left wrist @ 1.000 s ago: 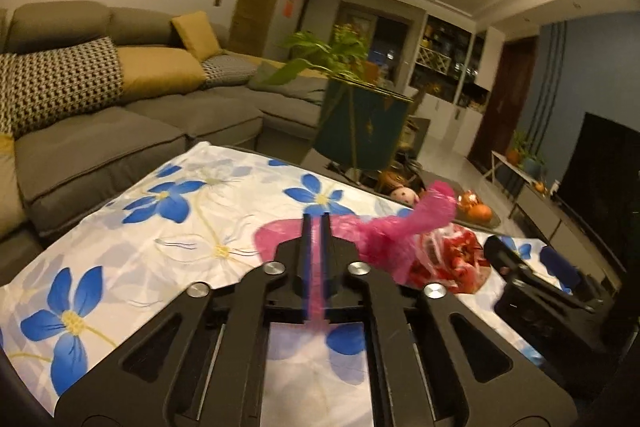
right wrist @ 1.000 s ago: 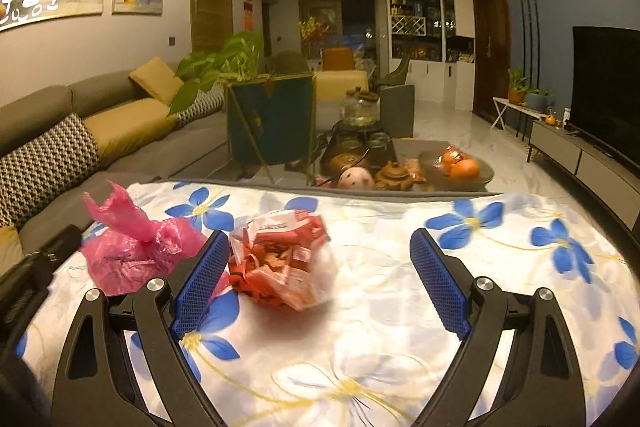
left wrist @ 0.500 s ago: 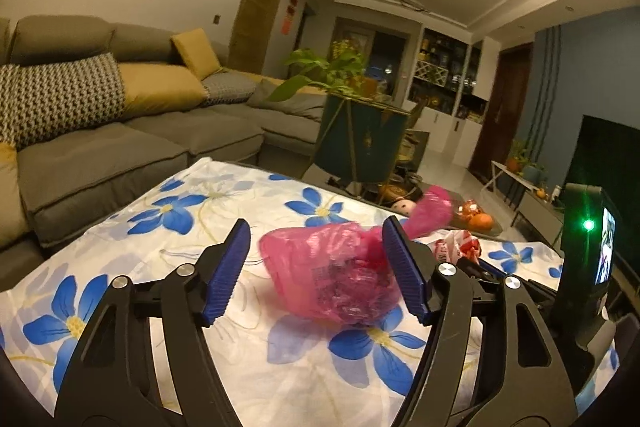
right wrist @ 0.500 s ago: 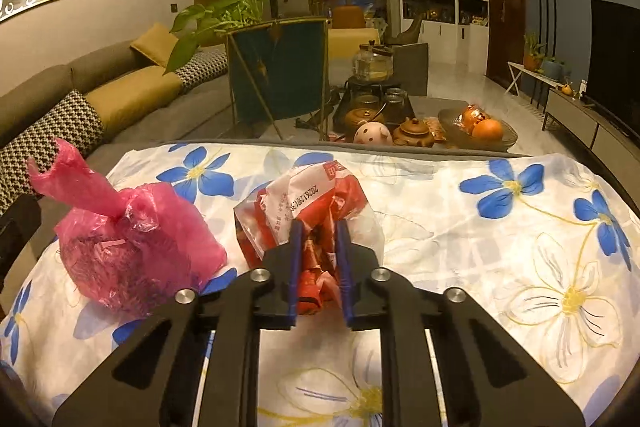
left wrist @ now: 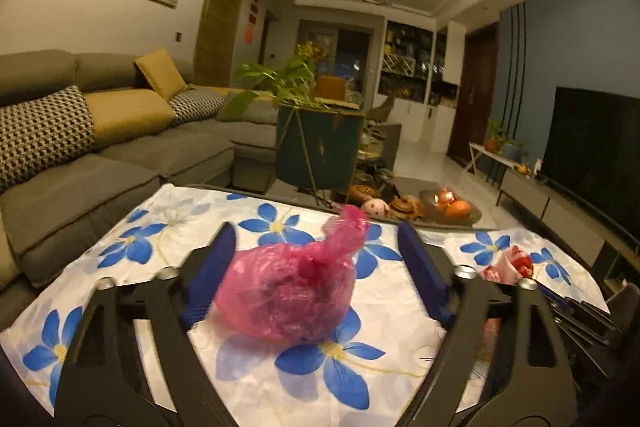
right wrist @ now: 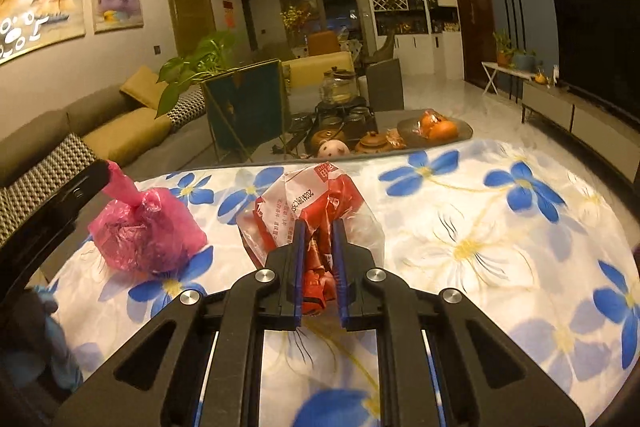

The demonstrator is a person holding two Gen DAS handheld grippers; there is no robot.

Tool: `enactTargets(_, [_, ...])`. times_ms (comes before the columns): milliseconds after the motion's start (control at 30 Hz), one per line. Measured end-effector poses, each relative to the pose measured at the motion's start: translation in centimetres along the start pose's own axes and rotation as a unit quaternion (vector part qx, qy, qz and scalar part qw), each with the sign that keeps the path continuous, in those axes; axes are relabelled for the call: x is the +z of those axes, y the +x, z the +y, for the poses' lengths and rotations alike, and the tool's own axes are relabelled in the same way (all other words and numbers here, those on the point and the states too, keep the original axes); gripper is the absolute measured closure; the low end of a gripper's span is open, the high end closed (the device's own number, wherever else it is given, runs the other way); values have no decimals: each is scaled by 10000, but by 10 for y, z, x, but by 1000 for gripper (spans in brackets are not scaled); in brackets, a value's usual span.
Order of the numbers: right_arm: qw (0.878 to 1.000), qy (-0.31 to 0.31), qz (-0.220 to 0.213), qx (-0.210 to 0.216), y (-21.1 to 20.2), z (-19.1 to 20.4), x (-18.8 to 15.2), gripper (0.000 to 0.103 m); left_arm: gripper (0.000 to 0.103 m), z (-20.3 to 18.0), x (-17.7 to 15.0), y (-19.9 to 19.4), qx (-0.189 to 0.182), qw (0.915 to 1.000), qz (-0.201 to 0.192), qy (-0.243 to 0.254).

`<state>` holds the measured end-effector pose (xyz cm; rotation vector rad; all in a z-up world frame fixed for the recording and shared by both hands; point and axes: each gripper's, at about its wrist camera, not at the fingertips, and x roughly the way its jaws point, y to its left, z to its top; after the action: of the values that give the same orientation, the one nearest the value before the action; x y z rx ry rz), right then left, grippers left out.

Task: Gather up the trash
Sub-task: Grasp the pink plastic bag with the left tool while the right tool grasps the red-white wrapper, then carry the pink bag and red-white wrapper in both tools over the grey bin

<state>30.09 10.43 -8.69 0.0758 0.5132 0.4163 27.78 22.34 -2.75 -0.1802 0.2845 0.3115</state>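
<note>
Item 1, my left tool (left wrist: 316, 263): jaws spread wide, nothing gripped. The pink bag (left wrist: 288, 293) sits between its blue pads (left wrist: 208, 275), close to the left pad; whether that pad touches it I cannot tell. The right pad is clear of it.

Item 2, pink bag: knotted, translucent, twisted neck pointing up and away. It rests on the counter (left wrist: 404, 311), on the flowered cloth (left wrist: 280, 227). In the right view the same bag (right wrist: 144, 231) lies left of the red packet, near but apart.

Item 3, my right tool (right wrist: 318, 259): jaws nearly together, clamped on the near end of the red packet (right wrist: 304, 211). The packet is a clear wrapper with red and white printed contents, bulging beyond the pads. I cannot tell if it is lifted or on the cloth. In the left view only a bit of it (left wrist: 508, 261) shows at the right, behind the left tool's arm.

Item 4, counter: covered by a white cloth with blue flowers (right wrist: 480, 227).

Item 5, surroundings, beyond the counter: a grey sofa (left wrist: 120, 155) with yellow and patterned cushions at left; a teal planter (left wrist: 320, 147) with green leaves; a low table with teapots (right wrist: 372, 143) and a dish of oranges (right wrist: 436, 129); a dark television (left wrist: 596, 143) at right.
</note>
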Motion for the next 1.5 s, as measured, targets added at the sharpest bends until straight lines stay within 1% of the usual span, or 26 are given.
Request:
enactTargets(33, [10000, 38, 4, 12, -2, -2, -1, 89, 47, -1, 0, 7, 35, 9999, 143, 17])
enactTargets(67, [10000, 47, 11, 19, -2, -3, -2, 89, 54, -1, -1, 11, 41, 9997, 240, 10])
enactTargets(133, [10000, 44, 39, 56, -3, -3, -6, 89, 72, 2, -2, 22, 17, 9988, 483, -81])
enactTargets(167, [10000, 48, 40, 66, -4, -4, -5, 89, 76, 2, -2, 23, 8, 9986, 519, -119])
enactTargets(200, [9999, 52, 40, 86, -5, -4, -6, 89, 87, 4, -2, 24, -9, 9985, 531, -151])
enactTargets(233, [9999, 62, 30, 99, -6, -5, -6, 89, 93, 5, -2, 24, -17, 9984, 535, -179])
enactTargets(333, [9999, 82, 12, 117, -9, -6, -5, 89, 98, 6, -5, 22, -98, 9982, 528, -258])
enactTargets(500, [9999, 20, -46, 113, -18, -8, -8, 89, 100, 11, -7, 12, -102, 9981, 505, -334])
enactTargets(633, [9998, -29, -129, 114, -33, -8, -9, 89, 100, 10, -3, -10, -156, 9975, 490, -482])
enactTargets(800, [9994, -122, -320, 45, -58, -9, -10, 89, 100, -8, -4, -37, -194, 9982, 501, -283])
enactTargets(967, [9987, -113, -488, -59, -91, -21, -7, 89, 100, -35, -6, -65, -262, 9986, 456, -38])
enactTargets(1100, [9979, -97, -619, -167, -117, -33, -7, 89, 100, -58, -8, -83, -406, 9982, 434, 123])
enactTargets(1333, [9962, -63, -735, -472, -156, -62, -14, 90, 100, -104, -12, -108, -768, 9955, 409, 366])
enactTargets(1500, [9935, 55, -859, -745, -183, -90, -20, 90, 100, -146, -17, -121, -1098, 9913, 396, 606])
